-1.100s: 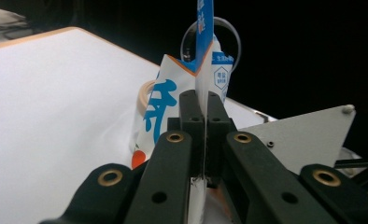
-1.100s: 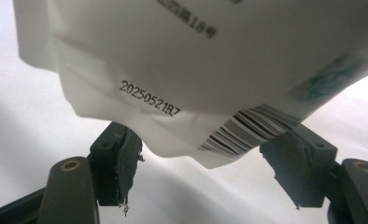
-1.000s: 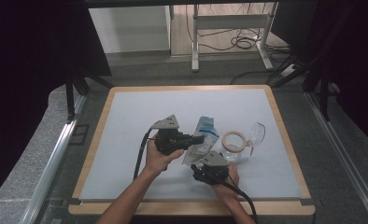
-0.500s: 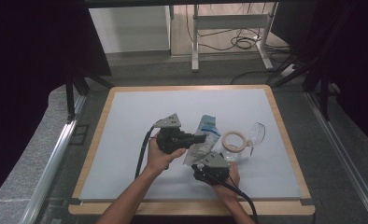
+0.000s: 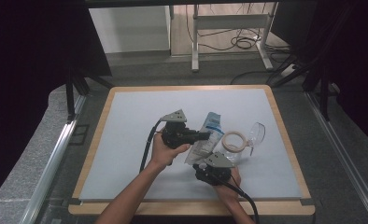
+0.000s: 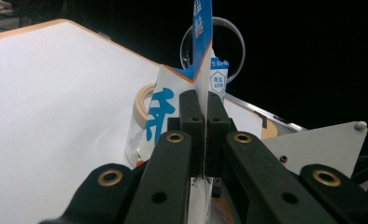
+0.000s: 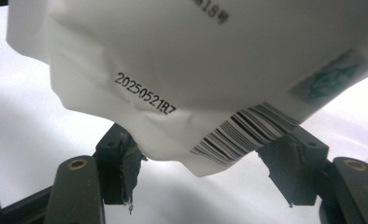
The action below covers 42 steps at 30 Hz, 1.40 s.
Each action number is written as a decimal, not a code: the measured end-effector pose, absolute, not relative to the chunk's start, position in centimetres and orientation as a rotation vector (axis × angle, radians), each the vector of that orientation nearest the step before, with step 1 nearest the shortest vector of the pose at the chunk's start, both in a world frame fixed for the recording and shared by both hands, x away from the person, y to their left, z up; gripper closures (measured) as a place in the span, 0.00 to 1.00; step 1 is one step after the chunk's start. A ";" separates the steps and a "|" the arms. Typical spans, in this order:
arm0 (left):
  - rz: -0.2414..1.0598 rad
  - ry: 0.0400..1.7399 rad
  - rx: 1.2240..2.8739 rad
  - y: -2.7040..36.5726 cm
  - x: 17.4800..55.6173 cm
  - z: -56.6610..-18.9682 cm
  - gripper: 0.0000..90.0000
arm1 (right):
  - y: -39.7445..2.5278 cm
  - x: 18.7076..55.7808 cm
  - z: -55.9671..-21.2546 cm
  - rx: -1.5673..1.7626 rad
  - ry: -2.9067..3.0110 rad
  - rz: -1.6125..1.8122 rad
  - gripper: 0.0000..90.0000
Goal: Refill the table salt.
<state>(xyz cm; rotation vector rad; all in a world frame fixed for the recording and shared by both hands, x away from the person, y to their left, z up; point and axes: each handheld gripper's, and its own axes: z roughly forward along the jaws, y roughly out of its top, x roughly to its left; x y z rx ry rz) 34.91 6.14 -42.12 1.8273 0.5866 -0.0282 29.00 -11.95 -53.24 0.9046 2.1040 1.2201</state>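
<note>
A white-and-blue plastic bag (image 5: pixel 209 133) is held up off the white table mat (image 5: pixel 126 140) at mid-table. My left gripper (image 5: pixel 204 136) comes in from the left and is shut on the bag's (image 6: pixel 203 28) edge, jaws pressed together around the thin film in the left gripper view (image 6: pixel 204 109). My right gripper (image 5: pixel 212 163) sits just below the bag, near the front. In the right gripper view (image 7: pixel 210 154) its jaws stand open, and the bag's (image 7: pixel 196 70) crumpled lower corner with a barcode and date code hangs between them. I cannot tell whether that corner touches either finger.
A roll of beige tape (image 5: pixel 233 141) lies right of the bag, and a clear plastic eye shield (image 5: pixel 256 135) lies just beyond it. The mat has a wooden rim (image 5: pixel 285 140). The tape (image 6: pixel 142 100) and the clear shield (image 6: pixel 236 42) show behind the bag.
</note>
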 end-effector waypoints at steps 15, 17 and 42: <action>-0.021 0.534 1.851 5.7 33.8 -41.4 1.00 | -12.2 29.3 -53.2 0.886 2.081 1.197 0.36; -0.019 0.528 1.852 5.6 33.7 -41.3 1.00 | -12.2 29.3 -53.2 0.886 2.079 1.198 0.35; -0.058 0.549 1.857 5.2 35.5 -41.0 1.00 | -12.5 28.9 -52.9 0.888 2.078 1.278 0.42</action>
